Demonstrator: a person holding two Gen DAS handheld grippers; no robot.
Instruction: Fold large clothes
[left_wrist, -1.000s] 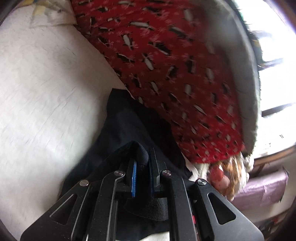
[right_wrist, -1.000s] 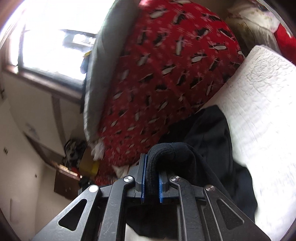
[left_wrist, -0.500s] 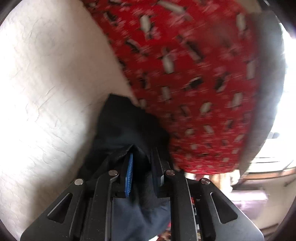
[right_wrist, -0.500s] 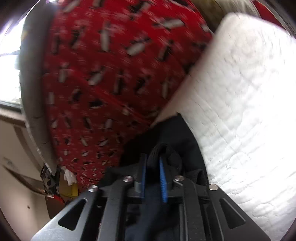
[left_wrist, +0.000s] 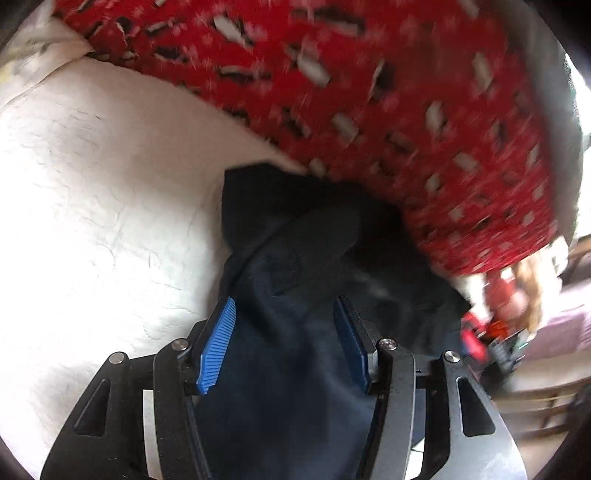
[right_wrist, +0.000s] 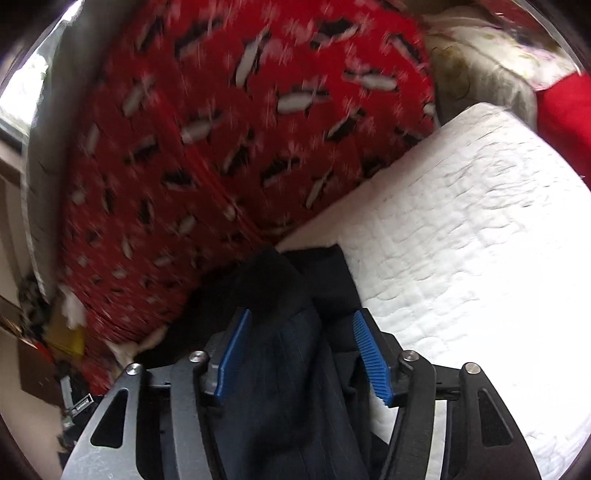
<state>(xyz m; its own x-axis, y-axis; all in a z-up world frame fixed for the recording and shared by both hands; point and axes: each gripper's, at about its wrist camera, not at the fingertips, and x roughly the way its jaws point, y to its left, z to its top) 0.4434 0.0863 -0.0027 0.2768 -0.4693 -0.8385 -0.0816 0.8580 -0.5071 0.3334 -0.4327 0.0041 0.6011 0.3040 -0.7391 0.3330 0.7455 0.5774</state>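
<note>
A dark navy garment (left_wrist: 295, 266) lies bunched on the white quilted bed cover (left_wrist: 92, 203), against the red patterned blanket (left_wrist: 369, 92). My left gripper (left_wrist: 284, 306) points down over it; its jaws are opening, and the cloth lies loose between the blue pads (left_wrist: 219, 343) without being pressed. In the right wrist view the same garment (right_wrist: 295, 369) runs between the blue pads (right_wrist: 369, 354) of my right gripper (right_wrist: 301, 317), whose jaws are also opening, apart from the cloth on both sides.
The red blanket (right_wrist: 221, 147) with black and white figures is heaped along the bed's far side, with a grey lining at its edge. A pale pillow (right_wrist: 480, 55) sits at the bed's head. Clutter and furniture (left_wrist: 517, 332) stand on the floor beyond.
Both grippers were shut on folds of the dark garment a second ago; both have since opened and let go. Both moved down toward the bed.
</note>
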